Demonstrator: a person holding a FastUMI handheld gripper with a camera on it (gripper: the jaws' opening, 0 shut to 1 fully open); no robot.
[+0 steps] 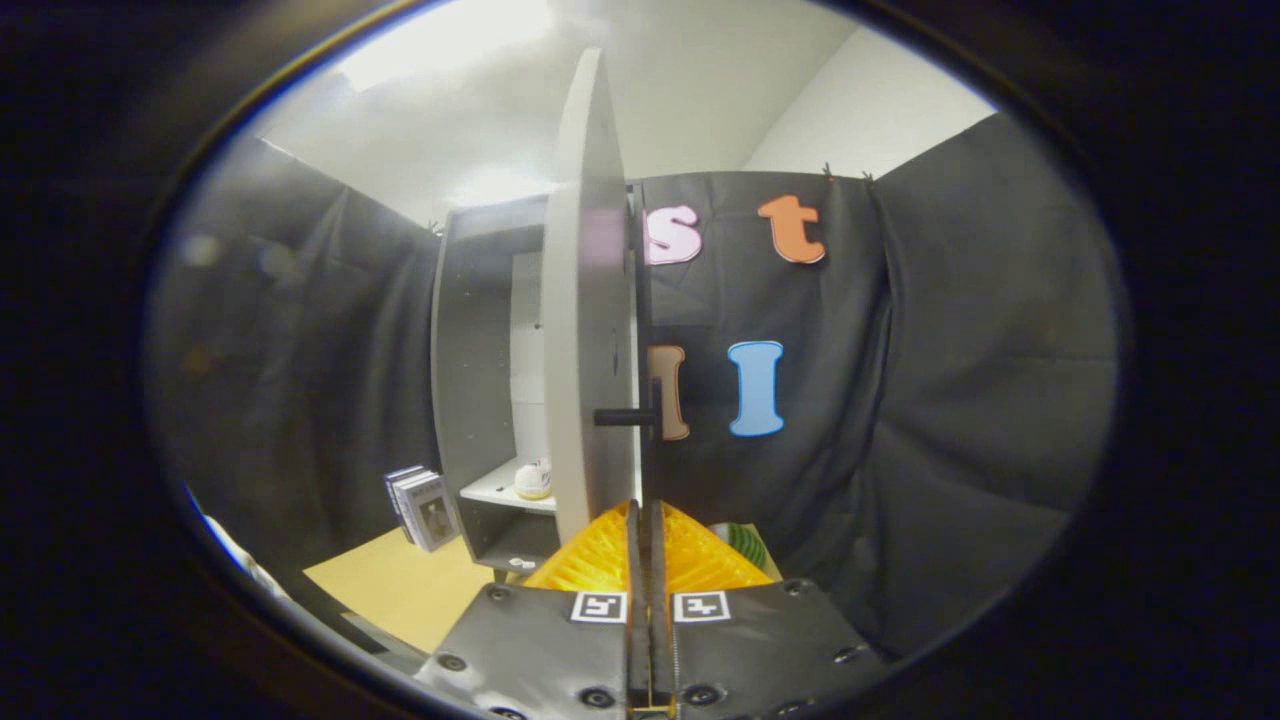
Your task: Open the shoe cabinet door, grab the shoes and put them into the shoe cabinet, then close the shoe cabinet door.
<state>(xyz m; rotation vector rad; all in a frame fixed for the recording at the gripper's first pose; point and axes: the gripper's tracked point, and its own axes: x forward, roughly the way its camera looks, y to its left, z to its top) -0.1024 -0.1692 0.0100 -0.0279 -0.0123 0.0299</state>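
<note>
Gripper view shows the jaws closed together, holding nothing, just below the open door's edge, shoe shelved beyond left; a push here could slip off that thin edge.

My gripper has its fingers pressed together just near the pale grey cabinet door, whose knob is black. Left of it, the shoe cabinet has dark grey sides and a white shelf, where a white shoe shows a touch of red. The floor is light tan.
</note>
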